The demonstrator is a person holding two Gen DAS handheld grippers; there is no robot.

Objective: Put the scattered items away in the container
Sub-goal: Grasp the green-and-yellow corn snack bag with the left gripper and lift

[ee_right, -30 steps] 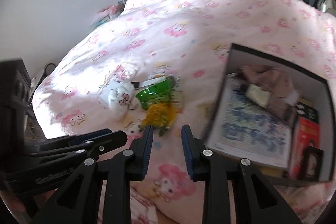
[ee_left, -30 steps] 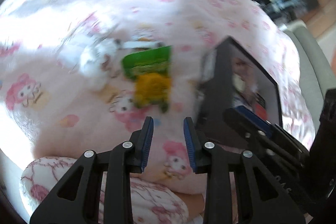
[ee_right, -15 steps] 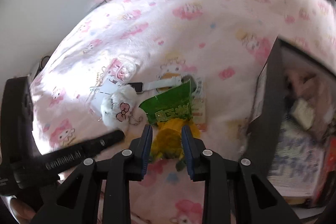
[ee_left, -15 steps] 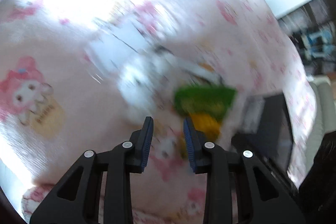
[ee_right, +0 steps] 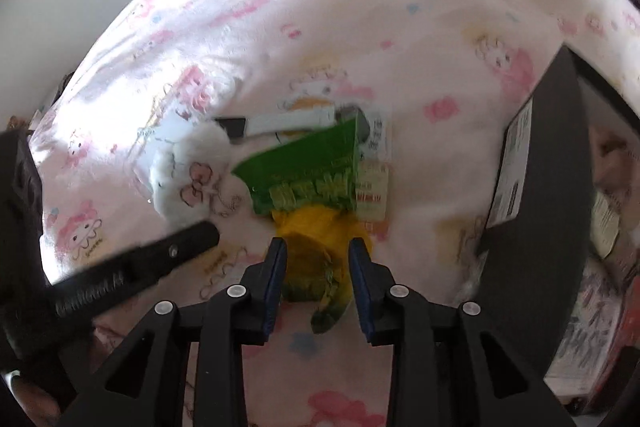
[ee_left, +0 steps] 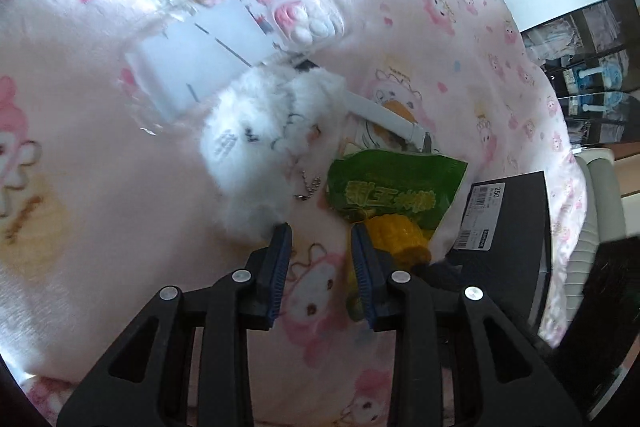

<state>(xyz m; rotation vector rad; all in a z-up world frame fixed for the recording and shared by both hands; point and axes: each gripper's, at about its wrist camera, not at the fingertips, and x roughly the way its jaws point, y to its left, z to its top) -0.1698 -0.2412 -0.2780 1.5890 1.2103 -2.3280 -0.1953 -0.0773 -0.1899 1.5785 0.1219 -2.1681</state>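
A green and yellow snack packet (ee_right: 308, 179) lies on the pink bedspread. Its yellow end sits between the fingers of my right gripper (ee_right: 318, 247), whose jaws are opening and do not clearly press on it. Left of the packet rests a white plush toy (ee_left: 260, 139) with a ball chain. My left gripper (ee_left: 319, 239) stands open just in front of it over bare blanket, its left fingertip at the plush's edge. One of its fingers (ee_right: 176, 247) also shows in the right wrist view. The black box (ee_right: 560, 195) stands to the right, with books and papers inside.
Behind the plush lie a clear packet holding a white card (ee_left: 200, 67) and a white strap (ee_left: 384, 117). A printed leaflet (ee_right: 374, 183) lies under the snack packet. The box's labelled wall (ee_left: 484, 219) stands close on the right. Shelves (ee_left: 592, 75) stand far back.
Both grippers have come down close to the pile. The right one now straddles the packet's yellow end; the left one has swung over to the plush toy.
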